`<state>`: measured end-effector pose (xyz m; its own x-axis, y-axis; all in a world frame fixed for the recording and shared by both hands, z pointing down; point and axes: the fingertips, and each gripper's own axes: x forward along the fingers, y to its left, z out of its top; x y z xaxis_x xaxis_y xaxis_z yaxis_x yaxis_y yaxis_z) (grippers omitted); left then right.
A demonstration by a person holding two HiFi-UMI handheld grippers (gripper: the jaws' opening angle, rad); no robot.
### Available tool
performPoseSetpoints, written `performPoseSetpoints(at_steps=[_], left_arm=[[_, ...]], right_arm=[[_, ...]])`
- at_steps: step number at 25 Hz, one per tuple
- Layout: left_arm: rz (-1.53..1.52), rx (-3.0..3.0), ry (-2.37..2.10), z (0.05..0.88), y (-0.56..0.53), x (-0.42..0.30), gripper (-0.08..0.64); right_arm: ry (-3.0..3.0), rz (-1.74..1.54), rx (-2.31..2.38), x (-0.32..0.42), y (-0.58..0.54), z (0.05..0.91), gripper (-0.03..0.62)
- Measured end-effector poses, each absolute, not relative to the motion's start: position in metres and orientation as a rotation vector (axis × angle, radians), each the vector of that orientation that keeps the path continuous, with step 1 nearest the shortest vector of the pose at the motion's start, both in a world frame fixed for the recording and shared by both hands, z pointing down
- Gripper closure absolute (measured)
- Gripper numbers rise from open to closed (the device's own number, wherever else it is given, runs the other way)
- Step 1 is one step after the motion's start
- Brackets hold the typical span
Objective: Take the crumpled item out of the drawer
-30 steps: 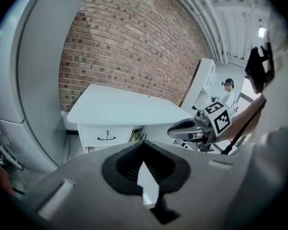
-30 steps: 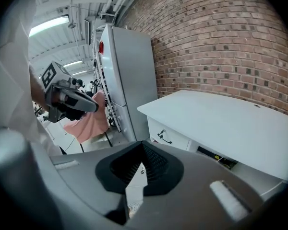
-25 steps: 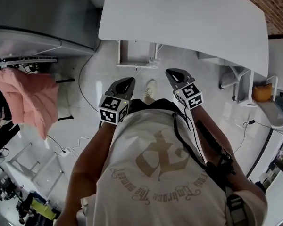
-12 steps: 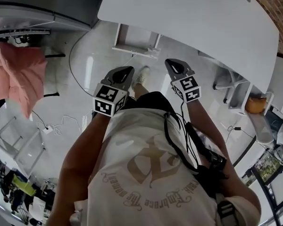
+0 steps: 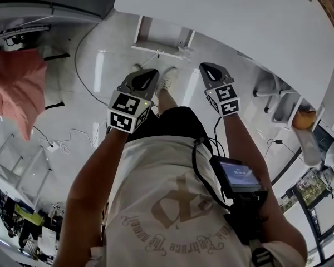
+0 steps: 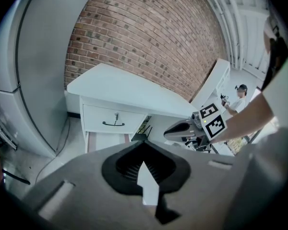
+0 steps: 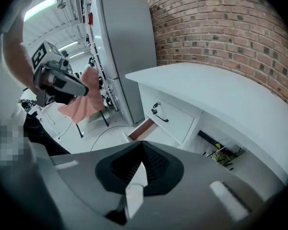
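Note:
I stand in front of a white desk [image 5: 228, 21] with both grippers held out at waist height, away from the drawers. My left gripper [image 5: 149, 75] is shut and holds nothing. My right gripper [image 5: 206, 67] is likewise shut and empty. Under the desk's left end is a drawer unit [image 6: 110, 121]: the upper drawer with a dark handle [image 6: 114, 124] is closed, and the lower drawer [image 6: 107, 139] is pulled out. The right gripper view shows that open lower drawer [image 7: 140, 129] with a reddish-brown inside. No crumpled item shows in any view.
A tall grey cabinet [image 7: 126, 51] stands left of the desk. A pink cloth [image 5: 18, 88] hangs from a rack beside it. Cables [image 5: 78, 135] trail over the pale floor. More white furniture [image 5: 278, 102] and an orange object [image 5: 303, 119] are at the right.
The head view has swung, so the desk and pink cloth sit further left and up. Both grippers stay shut in front of the body. A small screen on the chest strap has come into view.

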<state>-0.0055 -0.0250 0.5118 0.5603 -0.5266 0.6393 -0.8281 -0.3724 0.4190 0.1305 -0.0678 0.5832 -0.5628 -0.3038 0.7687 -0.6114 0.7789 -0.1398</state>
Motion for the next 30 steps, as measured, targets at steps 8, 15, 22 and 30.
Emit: performPoseSetpoints(at_steps=[8, 15, 22, 30], left_arm=[[0.524, 2.063, -1.014, 0.545, -0.027, 0.004, 0.56], [0.523, 2.071, -0.963, 0.583, -0.033, 0.002, 0.558], [0.518, 2.066, -0.922, 0.616, -0.033, 0.012, 0.56], [0.502, 2.043, -0.918, 0.657, -0.034, 0.011, 0.559]], right_arm=[[-2.142, 0.508, 0.644, 0.12, -0.065, 0.622, 0.584], [-2.094, 0.5, 0.628, 0.106, -0.072, 0.666, 0.584], [-2.027, 0.475, 0.625, 0.112, -0.07, 0.705, 0.583], [-1.937, 0.406, 0.588, 0.108, -0.064, 0.762, 0.583]])
